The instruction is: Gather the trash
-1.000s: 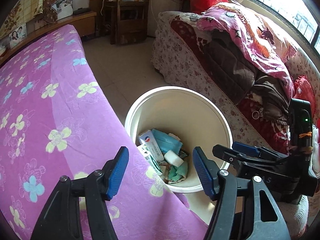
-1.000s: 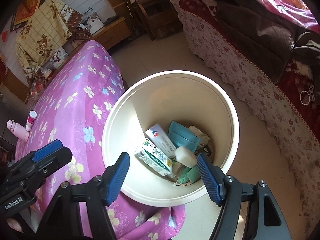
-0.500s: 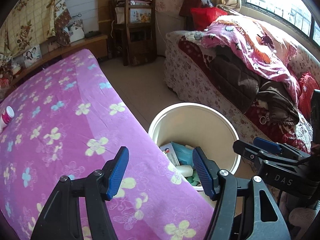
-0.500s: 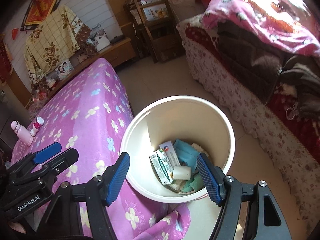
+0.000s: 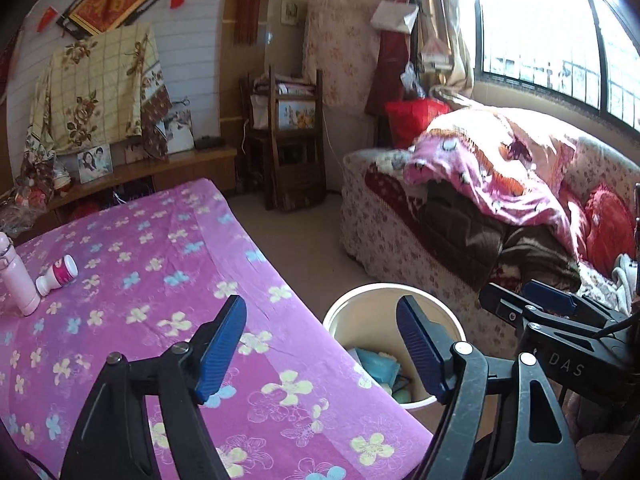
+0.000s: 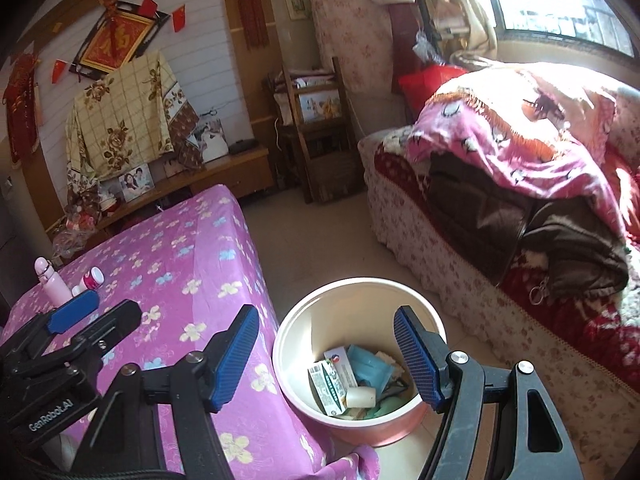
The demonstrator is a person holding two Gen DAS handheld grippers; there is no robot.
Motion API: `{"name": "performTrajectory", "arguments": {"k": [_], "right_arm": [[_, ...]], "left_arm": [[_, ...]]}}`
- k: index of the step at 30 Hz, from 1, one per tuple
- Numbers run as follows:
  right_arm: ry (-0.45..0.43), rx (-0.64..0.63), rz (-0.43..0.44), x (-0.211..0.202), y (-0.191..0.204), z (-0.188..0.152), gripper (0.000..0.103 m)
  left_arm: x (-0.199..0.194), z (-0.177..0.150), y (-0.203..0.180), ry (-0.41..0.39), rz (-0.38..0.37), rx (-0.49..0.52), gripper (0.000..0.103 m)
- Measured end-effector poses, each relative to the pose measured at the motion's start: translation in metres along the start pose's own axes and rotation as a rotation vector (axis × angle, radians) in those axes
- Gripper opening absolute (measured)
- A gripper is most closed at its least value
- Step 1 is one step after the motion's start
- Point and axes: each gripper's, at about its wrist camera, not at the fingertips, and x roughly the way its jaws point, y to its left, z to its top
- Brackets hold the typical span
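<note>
A cream trash bucket point(image 6: 294, 332) with a pink outside stands on the floor beside the table; it also shows in the left wrist view point(image 5: 360, 304). It holds a green-white carton point(image 6: 328, 386), a blue packet point(image 6: 366, 364), a white cup point(image 6: 360, 397) and green scraps. My left gripper point(image 5: 320, 352) is open and empty above the table's corner. My right gripper point(image 6: 326, 356) is open and empty above the bucket. A small white-pink bottle point(image 5: 58, 274) lies on the table's far left, next to an upright pink bottle point(image 5: 16, 280).
The table wears a purple flowered cloth point(image 5: 160, 264). A sofa point(image 6: 500, 216) heaped with blankets runs along the right, under a window. A wooden chair point(image 5: 292, 148) and a low shelf point(image 5: 160, 168) stand at the back wall. Bare floor point(image 5: 304, 240) lies between table and sofa.
Both grippers have risen and tilted up, away from the bucket. The room's back wall and the two bottles on the table have come into view. Both stay open and empty.
</note>
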Motion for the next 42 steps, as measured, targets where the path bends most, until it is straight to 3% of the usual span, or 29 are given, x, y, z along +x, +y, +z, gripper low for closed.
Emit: {"name": "performTrajectory", "arguments": {"k": [3,20,42], "right_arm": [[-0.038,-0.010,0.003,-0.015,0.009,0.002,0.079],[-0.155,-0.070,-0.005,-0.065,0.046,0.010,0.080],[-0.165,-0.100,-0.001,-0.075,0.052,0.009,0.080]], "left_arm": [[-0.013,0.001,0.006,-0.020,-0.003,-0.011,0.080],[-0.067,0.001,0.035,-0.143,0.061,-0.044,0.080],[-0.075,-0.002,0.031,-0.163,0.087,-0.035,0.080]]}}
